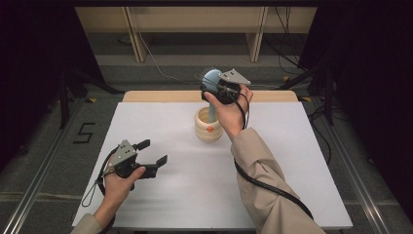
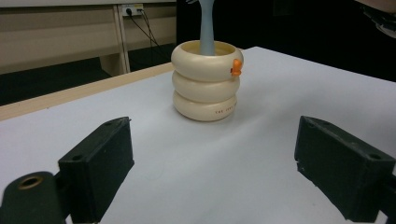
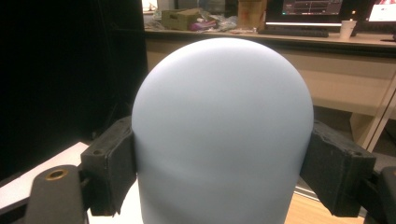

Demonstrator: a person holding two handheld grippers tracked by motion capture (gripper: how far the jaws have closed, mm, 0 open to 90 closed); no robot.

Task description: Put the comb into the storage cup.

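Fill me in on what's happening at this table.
A person works with a gripper in each hand. The right gripper is clamped on the head of a light blue hairbrush, whose handle stands in a cream ringed holder on the white table. The left gripper waits open near the table's front left, holding nothing.

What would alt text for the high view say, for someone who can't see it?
The right hand-held gripper grips the head of a blue brush whose handle stands in a cream ringed holder on a white table. The left hand-held gripper rests open on the table.
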